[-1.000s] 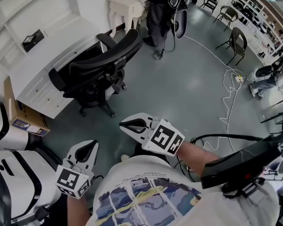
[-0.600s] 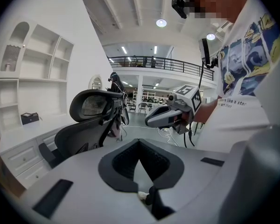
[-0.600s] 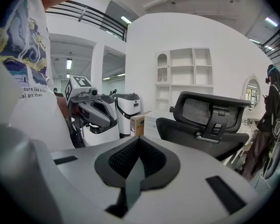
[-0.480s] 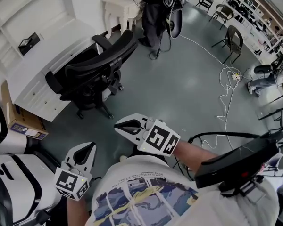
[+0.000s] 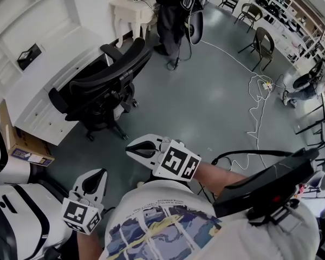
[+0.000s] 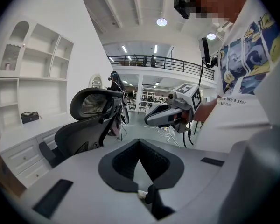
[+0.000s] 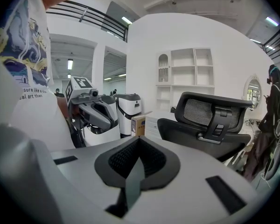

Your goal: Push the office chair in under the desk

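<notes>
At the near left stands a white machine [image 5: 11, 221] with black stripes, and just beyond it a cardboard box [image 5: 23, 144] sits on the floor against the end of the white table [image 5: 40, 93]. The table runs along the left wall under white shelves [image 5: 21, 7] and carries a small black box [image 5: 30, 53].

The office chair [image 5: 100, 88] stands on the grey floor [image 5: 206, 107] at the table's front edge. Its seat end faces the table and its tall mesh backrest faces the open room. Its wheeled base shows out on the floor in front of the drawers.

The left tool [image 5: 101, 172] is held low at the near left, close to the person's body. Its jaws are pressed together with nothing between them. The right tool [image 5: 128, 148] is held a little farther out and to the right, its tip pointing left. Its jaws are also together and empty. Both tools are well apart from the chair.

Farther right, a standing person [image 5: 170, 12] in dark clothes is at the far side of the room. A white cable [image 5: 258, 110] trails across the floor, and two brown chairs [image 5: 262, 41] stand at the far right.
</notes>
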Tool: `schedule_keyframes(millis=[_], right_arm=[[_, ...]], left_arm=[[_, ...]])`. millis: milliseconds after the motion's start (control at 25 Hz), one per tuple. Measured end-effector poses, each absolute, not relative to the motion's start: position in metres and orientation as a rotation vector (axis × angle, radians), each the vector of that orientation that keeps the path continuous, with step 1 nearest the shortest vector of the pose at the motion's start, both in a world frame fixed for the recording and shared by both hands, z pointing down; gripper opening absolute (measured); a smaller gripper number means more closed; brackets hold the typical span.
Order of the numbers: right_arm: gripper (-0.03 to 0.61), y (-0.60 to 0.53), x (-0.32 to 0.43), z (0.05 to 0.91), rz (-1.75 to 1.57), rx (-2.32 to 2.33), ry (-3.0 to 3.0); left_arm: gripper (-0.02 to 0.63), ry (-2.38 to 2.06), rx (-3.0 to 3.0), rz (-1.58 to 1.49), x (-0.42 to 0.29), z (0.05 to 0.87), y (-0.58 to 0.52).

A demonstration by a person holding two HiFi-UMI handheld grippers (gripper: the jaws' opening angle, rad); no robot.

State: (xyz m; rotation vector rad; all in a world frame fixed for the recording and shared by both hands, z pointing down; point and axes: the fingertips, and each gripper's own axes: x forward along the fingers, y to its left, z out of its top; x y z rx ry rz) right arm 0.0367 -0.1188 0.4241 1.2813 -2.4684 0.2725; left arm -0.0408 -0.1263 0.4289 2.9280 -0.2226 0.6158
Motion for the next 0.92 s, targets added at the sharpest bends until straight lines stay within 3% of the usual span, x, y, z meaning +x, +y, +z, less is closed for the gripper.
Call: schedule_keyframes(millis=[920], right_arm=[[0.025, -0.1188, 0.0428, 0.4326, 0.283, 1.277, -2.459]], left_arm=[[0.012, -0.191, 2.933, 0.64, -0.0343, 0.4359, -0.127]])
